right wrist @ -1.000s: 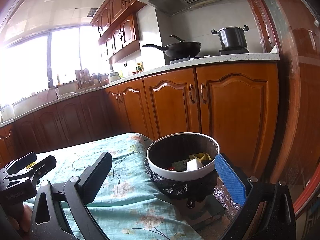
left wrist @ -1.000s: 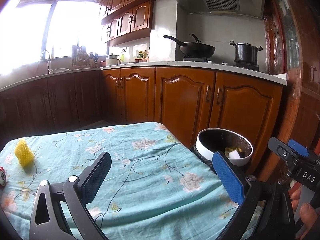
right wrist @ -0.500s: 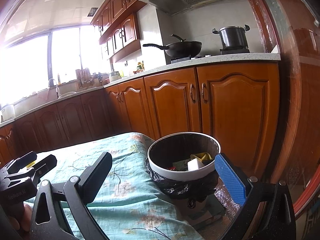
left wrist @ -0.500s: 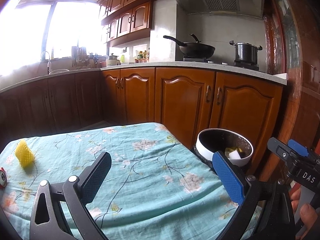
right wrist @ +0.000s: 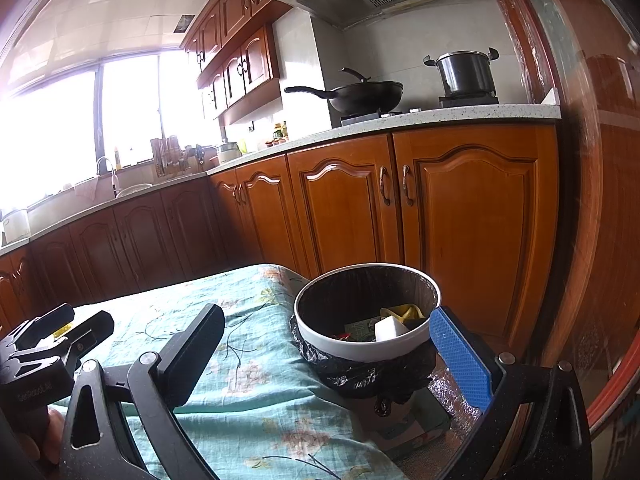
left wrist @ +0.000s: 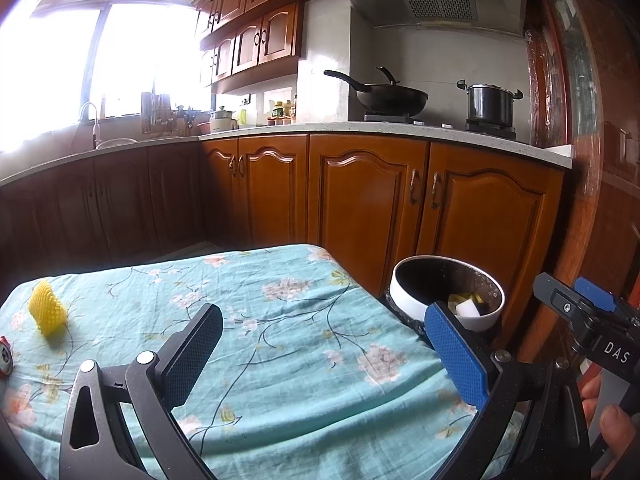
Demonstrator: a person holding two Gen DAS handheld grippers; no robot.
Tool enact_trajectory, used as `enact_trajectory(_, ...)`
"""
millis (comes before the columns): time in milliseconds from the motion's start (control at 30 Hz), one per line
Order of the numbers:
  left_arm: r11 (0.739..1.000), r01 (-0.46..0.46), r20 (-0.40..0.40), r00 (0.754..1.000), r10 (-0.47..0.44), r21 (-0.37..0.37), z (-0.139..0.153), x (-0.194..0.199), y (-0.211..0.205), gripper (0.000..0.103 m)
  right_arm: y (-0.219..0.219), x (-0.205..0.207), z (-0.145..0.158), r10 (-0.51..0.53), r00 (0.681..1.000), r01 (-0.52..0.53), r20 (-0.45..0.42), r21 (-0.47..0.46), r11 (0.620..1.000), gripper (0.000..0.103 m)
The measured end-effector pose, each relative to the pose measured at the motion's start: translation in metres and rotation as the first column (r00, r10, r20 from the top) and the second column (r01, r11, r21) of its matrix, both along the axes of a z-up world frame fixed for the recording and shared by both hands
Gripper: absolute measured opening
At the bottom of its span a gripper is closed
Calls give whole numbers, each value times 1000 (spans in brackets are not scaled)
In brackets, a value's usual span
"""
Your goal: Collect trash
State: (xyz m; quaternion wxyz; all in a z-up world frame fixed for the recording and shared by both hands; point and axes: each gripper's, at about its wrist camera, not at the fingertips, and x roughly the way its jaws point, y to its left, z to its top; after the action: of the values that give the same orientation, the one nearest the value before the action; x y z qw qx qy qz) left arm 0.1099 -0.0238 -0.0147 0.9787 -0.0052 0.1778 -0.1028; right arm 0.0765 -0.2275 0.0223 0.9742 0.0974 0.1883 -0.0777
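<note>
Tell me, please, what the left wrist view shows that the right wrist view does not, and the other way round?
Only the left wrist view shows the yellow foam net and a red can at the tablecloth's left edge. Only the right wrist view shows the black bin liner hanging below the rim and the left gripper from outside. Both show the trash bin, its white block, the floral tablecloth, wok and pot.

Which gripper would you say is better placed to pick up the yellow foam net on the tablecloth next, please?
Probably the left gripper: it is open and empty, and the yellow foam net lies on its side of the tablecloth. The right gripper, also open, faces the trash bin.
</note>
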Motion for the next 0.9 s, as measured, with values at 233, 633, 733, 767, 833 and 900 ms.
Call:
enact_trajectory(233, 1000, 4, 1, 1000, -4, 7, 0, 0, -1, 102, -3, 1, -2, 0, 1000, 0, -1, 7, 1000, 103)
enact_trajectory(633, 1000, 3, -8, 1000, -3, 9, 0, 2, 0, 102, -4, 2, -2, 2, 1000, -2, -1, 12, 1000, 103)
enact_trajectory(733, 1000, 3, -8, 1000, -3, 9, 0, 2, -1, 102, -5, 2, -2, 2, 1000, -2, -1, 14, 1000, 103)
enact_trajectory(767, 1000, 3, -9, 1000, -3, 10, 0, 2, -1, 102, -5, 2, -2, 3, 1000, -3, -2, 14, 1000, 103)
enact_trajectory(833, 1000, 3, -10, 1000, -3, 10, 0, 3, -1, 102, -6, 3, -2, 3, 1000, -3, -4, 15, 1000, 103)
enact_trajectory(900, 1000, 3, -10, 1000, -3, 11, -1, 3, -1, 102, -6, 3, -2, 4, 1000, -4, -5, 17, 1000, 103)
